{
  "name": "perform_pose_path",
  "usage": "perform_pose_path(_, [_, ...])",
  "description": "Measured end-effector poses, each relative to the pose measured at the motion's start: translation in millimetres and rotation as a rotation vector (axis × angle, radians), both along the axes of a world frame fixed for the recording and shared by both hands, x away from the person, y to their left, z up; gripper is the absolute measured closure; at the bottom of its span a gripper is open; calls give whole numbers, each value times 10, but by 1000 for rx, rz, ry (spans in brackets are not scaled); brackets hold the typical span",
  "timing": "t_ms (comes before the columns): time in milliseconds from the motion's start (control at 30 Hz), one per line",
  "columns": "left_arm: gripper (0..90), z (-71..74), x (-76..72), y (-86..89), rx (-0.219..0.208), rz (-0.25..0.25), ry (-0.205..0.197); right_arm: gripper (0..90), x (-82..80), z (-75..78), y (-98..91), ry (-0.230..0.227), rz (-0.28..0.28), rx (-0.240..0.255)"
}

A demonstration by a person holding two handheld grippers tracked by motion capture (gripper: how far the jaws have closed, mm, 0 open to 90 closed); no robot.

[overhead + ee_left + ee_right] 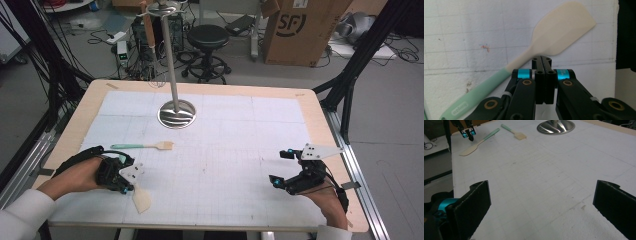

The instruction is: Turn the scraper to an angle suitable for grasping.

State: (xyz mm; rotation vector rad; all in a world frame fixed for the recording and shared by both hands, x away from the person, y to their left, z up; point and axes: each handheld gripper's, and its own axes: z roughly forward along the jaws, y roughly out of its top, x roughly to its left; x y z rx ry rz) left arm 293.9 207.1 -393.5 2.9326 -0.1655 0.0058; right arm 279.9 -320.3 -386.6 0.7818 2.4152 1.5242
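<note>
The spatula (544, 47) lies flat on the white mat (225, 150), near the table's front left corner. My left gripper (543, 60) hangs just above its neck, with jaws pressed together and nothing between them. To grip well, I think I must first spread them, then lower over the handle. My right gripper (285, 167) rests spread apart.

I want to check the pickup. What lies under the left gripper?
Under the shut left gripper lies the spatula on the white mat. The jaws cover part of its neck, so any contact there is hidden.
</note>
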Motion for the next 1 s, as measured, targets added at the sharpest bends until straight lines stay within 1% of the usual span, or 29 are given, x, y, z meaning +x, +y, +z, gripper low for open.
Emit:
perform_pose_path(67, [899, -19, 0, -9, 7, -1, 7, 1, -2, -1, 4, 4, 0, 0])
perform_pose_path(200, [900, -67, -6, -30, 38, 6, 14, 2, 2, -3, 9, 1, 2, 0])
perform_pose_path(400, [899, -95, -7, -72, 48, -2, 17, 1, 3, -5, 21, 3, 5, -1])
perform_pose_path(633, [900, -96, 16, -92, 32, 28, 33, 1, 7, -6, 19, 4, 4, -1])
perform_pose_path(667, [899, -97, 20, -97, 36, 29, 35, 1, 8, -6, 22, 5, 6, -2])
perform_pose_path(733, [900, -97, 29, -95, 23, 43, 35, 1, 6, -8, 27, 9, 8, -4])
perform_pose_path(767, [899, -99, 36, -102, 27, 43, 37, 1, 7, -8, 27, 8, 8, -5])
perform_pose_path(900, [899, -101, 51, -123, 14, 58, 36, 1, 10, -12, 27, 9, 8, -2])
perform_pose_path(933, [899, -102, 60, -127, 4, 65, 31, 1, 10, -12, 28, 9, 7, -2])
perform_pose_path(1000, [899, -100, 80, -144, 0, 72, 37, 1, 9, -11, 28, 9, 8, -2])
